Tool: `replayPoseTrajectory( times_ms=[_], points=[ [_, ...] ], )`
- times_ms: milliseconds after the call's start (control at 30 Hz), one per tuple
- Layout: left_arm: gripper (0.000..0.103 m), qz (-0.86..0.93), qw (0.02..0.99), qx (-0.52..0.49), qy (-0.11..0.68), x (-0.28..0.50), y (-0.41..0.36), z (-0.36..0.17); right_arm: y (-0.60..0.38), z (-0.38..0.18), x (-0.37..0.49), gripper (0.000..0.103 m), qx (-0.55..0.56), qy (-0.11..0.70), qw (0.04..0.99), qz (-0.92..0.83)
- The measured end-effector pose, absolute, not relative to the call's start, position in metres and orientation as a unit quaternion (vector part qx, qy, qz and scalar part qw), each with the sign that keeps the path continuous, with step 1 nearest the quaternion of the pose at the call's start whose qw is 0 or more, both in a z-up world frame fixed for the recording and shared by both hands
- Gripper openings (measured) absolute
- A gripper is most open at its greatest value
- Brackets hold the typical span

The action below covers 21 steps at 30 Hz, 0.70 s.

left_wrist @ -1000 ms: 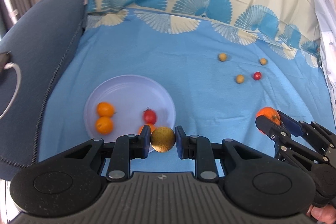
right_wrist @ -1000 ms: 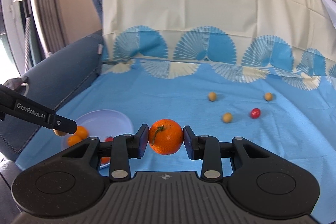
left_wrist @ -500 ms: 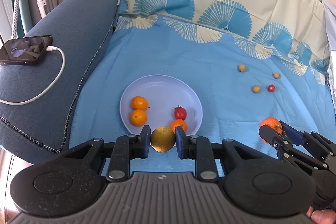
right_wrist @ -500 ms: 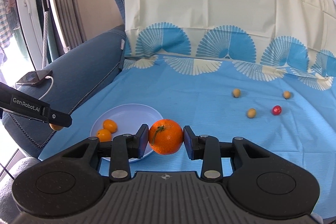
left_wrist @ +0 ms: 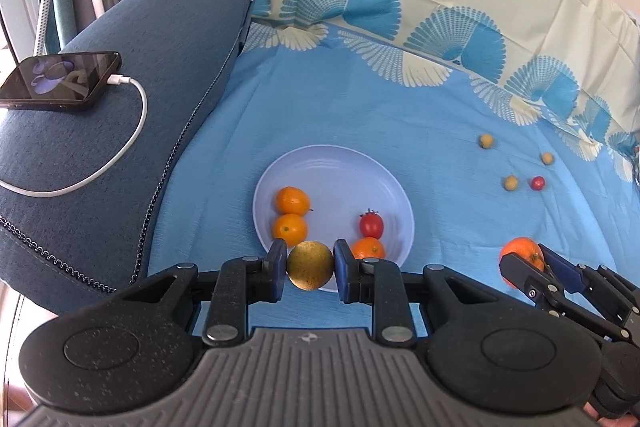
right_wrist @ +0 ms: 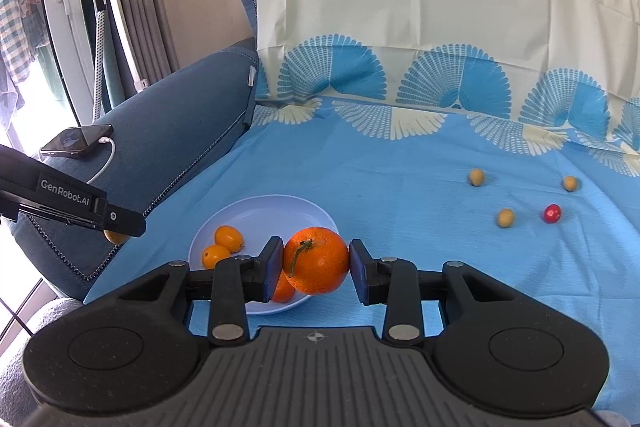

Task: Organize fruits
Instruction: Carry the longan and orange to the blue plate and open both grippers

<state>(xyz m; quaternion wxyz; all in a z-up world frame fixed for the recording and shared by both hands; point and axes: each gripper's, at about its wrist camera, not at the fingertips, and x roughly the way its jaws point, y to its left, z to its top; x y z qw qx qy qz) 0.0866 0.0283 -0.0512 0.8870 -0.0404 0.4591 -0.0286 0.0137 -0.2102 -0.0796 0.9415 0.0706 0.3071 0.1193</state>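
Surface: we work over a blue cloth (left_wrist: 360,115) bearing the plate (left_wrist: 340,163).
Left gripper (left_wrist: 310,271): we clamp a yellow-brown fruit (left_wrist: 310,271) at the plate's near rim.
Right gripper (right_wrist: 316,263): we clamp a mandarin (right_wrist: 316,261) just right of the plate.

Blue sheet (left_wrist: 360,115) over sofa: plate (left_wrist: 344,163) at 6 o'clock; four small fruits (left_wrist: 511,183) at 3 o'clock.

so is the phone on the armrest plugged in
Plugged in: a white cable runs into the end of the phone.
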Motion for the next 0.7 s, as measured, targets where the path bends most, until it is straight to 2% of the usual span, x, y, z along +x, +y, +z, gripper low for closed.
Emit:
replayPoseTrajectory(
  times_ms=[700],
  points=[
    [0.027,-0.02,0.87,-0.026,0.492,0.156,0.029,-0.099,-0.164,-0.111,0.076,0.038,0.034,0.334,0.93,0.154]
  ],
)
